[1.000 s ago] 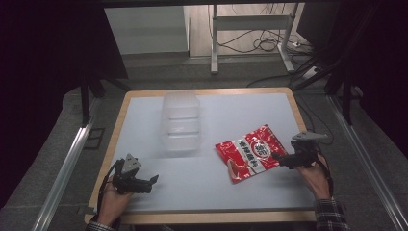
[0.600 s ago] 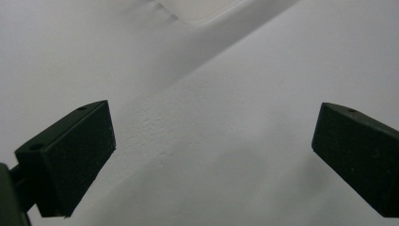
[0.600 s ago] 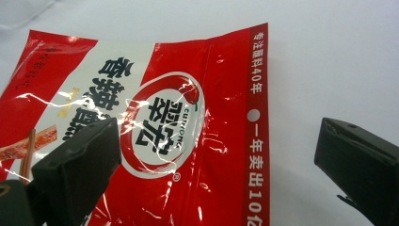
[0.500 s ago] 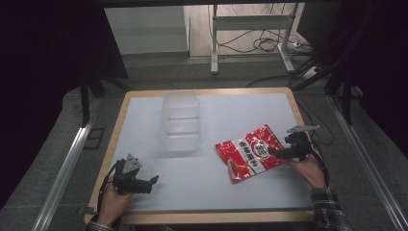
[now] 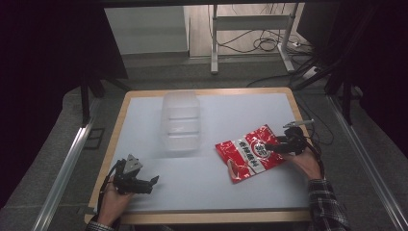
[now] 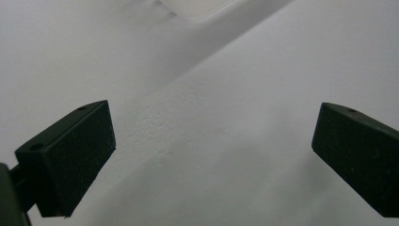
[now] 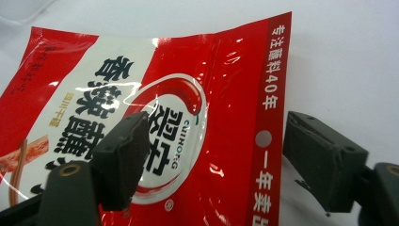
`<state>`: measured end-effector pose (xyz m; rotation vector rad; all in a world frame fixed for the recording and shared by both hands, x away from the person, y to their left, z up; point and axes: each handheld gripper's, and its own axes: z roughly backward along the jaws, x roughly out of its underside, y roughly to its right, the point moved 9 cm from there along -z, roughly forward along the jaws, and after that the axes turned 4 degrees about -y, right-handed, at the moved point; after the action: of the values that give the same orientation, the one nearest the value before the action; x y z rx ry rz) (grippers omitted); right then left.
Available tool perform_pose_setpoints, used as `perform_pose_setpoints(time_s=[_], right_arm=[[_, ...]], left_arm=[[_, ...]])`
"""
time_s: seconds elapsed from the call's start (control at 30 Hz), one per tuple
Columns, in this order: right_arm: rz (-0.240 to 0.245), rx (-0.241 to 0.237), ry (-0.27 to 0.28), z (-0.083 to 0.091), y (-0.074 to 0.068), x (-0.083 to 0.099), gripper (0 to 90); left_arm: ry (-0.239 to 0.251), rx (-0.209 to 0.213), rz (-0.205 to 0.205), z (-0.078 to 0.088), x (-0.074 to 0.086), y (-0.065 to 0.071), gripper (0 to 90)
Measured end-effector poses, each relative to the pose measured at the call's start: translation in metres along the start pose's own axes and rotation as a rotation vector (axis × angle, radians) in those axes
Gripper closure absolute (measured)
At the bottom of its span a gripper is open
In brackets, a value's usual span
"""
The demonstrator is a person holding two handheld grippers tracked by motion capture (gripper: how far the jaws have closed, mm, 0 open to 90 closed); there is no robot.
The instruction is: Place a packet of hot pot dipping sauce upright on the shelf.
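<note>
Red snack bag [image 7: 155,117] lies flat on the table [image 5: 231,110], its sealed edge between my right claw's [image 7: 207,155] prongs. They have just been narrowing but aren't pinching it yet, one over the bag, one past its edge. My left claw [image 6: 211,150] rests wide, holding nothing. Beyond my claw, a clear tub [image 5: 180,120] looks blurry, contents unreadable.
</note>
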<state>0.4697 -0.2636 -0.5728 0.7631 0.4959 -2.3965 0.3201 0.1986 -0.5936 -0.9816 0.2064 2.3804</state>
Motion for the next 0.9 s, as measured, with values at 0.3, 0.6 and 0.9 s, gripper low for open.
perform_pose_setpoints(time_s=[0.3, 0.6, 0.9], right_arm=[[0.009, -0.055, -0.028, -0.005, -0.003, -0.002, 37.2], [0.052, -0.103, -0.051, -0.005, -0.021, -0.004, 52.8], [0.146, 0.002, -0.099, -0.010, -0.026, -0.003, 83.4]], left_arm=[[-0.002, -0.001, 0.000, 0.000, 0.000, 0.000, 0.0], [-0.004, -0.001, -0.006, -0.001, 0.000, 0.001, 0.0], [-0.006, -0.002, -0.007, -0.001, 0.000, 0.002, 0.0]])
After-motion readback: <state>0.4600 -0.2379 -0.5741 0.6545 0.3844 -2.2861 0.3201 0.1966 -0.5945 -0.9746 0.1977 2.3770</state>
